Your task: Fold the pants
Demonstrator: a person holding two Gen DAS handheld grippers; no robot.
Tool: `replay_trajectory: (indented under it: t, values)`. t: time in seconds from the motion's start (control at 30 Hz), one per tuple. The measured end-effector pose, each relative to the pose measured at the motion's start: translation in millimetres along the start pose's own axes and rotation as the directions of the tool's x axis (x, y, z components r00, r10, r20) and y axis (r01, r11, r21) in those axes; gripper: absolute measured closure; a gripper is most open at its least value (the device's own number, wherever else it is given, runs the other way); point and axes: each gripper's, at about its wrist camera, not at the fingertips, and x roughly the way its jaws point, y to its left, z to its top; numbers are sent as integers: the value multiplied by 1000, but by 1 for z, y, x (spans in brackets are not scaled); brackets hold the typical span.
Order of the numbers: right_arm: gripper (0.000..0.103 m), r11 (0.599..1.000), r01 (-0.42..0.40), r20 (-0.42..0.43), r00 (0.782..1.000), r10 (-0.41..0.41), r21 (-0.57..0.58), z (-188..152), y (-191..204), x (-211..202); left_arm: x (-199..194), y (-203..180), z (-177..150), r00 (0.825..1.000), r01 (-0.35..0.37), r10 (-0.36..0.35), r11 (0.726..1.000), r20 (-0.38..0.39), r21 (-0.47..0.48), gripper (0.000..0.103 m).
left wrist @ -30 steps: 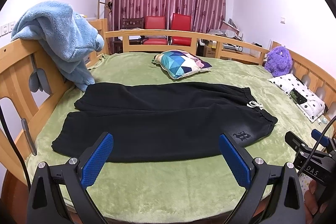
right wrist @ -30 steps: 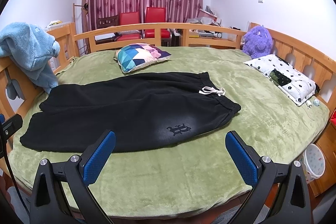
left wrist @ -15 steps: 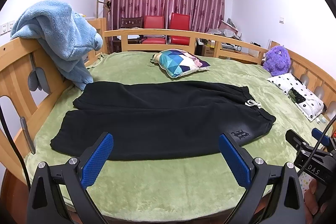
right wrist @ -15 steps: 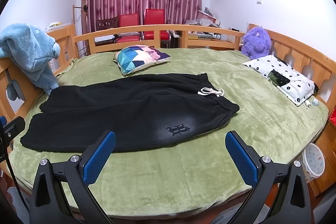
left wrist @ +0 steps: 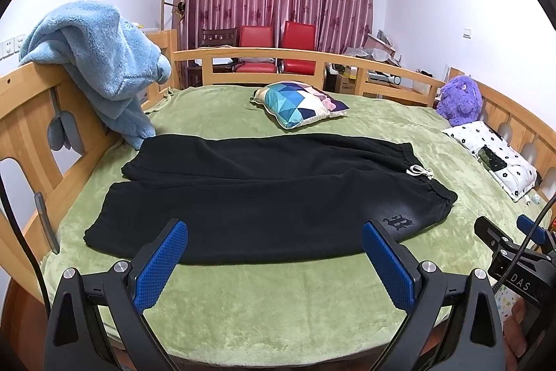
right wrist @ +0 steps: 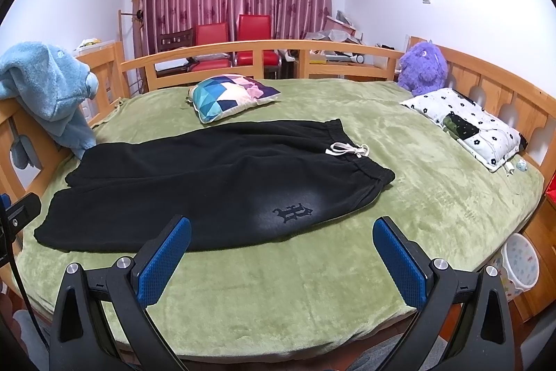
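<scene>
Black pants (left wrist: 264,197), green blanket (left wrist: 278,301), geometric multicoloured pillow (left wrist: 299,103).

pants (left wrist: 271,193) flat mid-bed (left wrist: 278,301), cushion (left wrist: 299,103) behind

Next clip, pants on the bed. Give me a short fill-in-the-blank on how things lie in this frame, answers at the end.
1. The black pants lie flat on a ____ blanket.
2. The white drawstring sits at the ____ end of the pants.
3. Both the left tongs and the right tongs are ____ and hold nothing.
4. The purple plush toy sits beside the ____ pillow with black flowers.

Missing words: green; waistband; open; white
</scene>
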Motion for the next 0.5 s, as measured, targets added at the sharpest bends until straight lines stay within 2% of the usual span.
replay_trajectory:
  t: [0.5]
  values:
    - [0,1000,16,15,1000,-16,-2,-4,-3,7,2,2,3,1000,2,-2,1000,0,-7,2]
